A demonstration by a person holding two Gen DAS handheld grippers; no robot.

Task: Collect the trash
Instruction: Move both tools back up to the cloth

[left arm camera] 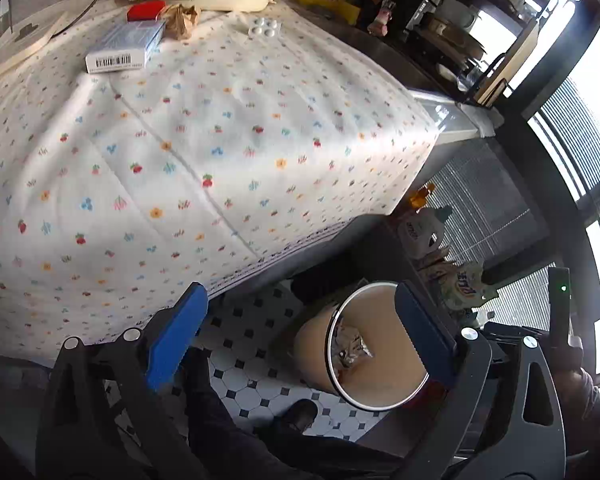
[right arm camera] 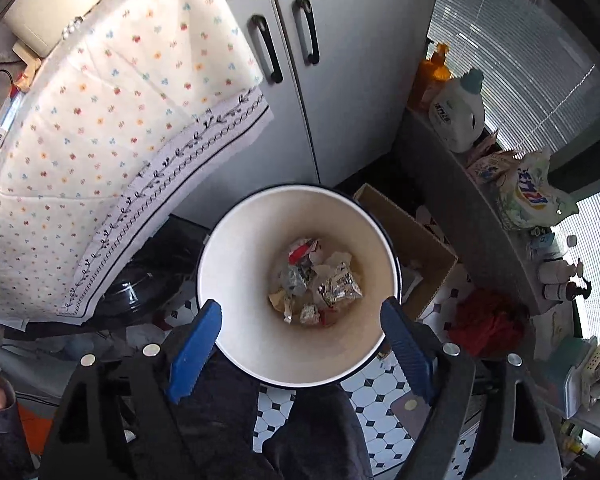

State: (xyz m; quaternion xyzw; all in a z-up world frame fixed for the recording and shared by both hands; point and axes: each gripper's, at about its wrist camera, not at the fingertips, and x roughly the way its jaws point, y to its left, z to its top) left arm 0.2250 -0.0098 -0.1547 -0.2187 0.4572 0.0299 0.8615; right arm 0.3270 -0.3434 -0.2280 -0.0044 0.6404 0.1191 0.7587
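A cream waste bin (right arm camera: 236, 280) with a dark rim stands on the tiled floor, and several crumpled wrappers (right arm camera: 334, 286) lie at its bottom. My right gripper (right arm camera: 302, 314) hangs open straight above the bin with nothing between its blue fingers. In the left wrist view the same bin (left arm camera: 384, 384) shows lower right, beside the table. My left gripper (left arm camera: 300, 300) is open and empty at the near edge of the flowered tablecloth (left arm camera: 204, 140). On the cloth's far side lie a crumpled brown paper (left arm camera: 182, 20), a white and blue box (left arm camera: 120, 52), a red item (left arm camera: 146, 10) and a pill blister (left arm camera: 264, 27).
Grey cabinet doors (right arm camera: 300, 80) stand behind the bin. A cardboard box (right arm camera: 416, 248) and a red cloth (right arm camera: 486, 320) lie on the floor to the right. Detergent bottles (right arm camera: 456, 112) and bags line a ledge under the window. A person's dark legs (right arm camera: 300, 432) are below the gripper.
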